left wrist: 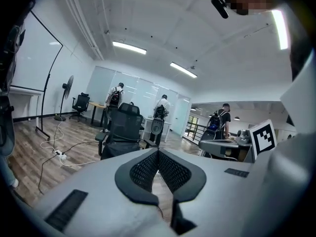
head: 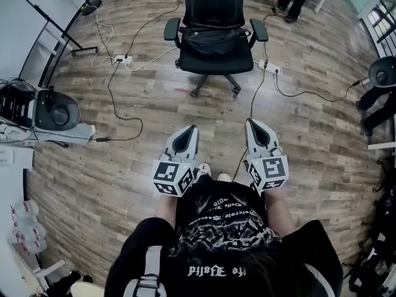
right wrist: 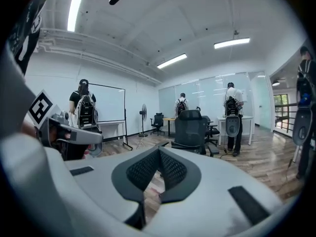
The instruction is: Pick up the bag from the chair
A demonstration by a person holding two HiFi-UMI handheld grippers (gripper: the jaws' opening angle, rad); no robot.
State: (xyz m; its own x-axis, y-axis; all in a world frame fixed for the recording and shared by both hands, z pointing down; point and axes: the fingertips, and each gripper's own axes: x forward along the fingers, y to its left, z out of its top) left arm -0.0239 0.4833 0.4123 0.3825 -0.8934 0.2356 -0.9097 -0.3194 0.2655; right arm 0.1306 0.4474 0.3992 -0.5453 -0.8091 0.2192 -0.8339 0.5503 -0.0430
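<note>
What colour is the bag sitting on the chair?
The bag is black, like the office chair it sits on; the head view shows it best.

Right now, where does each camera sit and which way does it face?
Head view: on the person's head, facing steeply down at the chair with the bag; shows torso, left claw and right claw.
Left gripper view: rides the left claw, facing along its shut jaws toward the chair.
Right gripper view: rides the right claw, shut jaws foremost, chair ahead.
All three share the chair.
</note>
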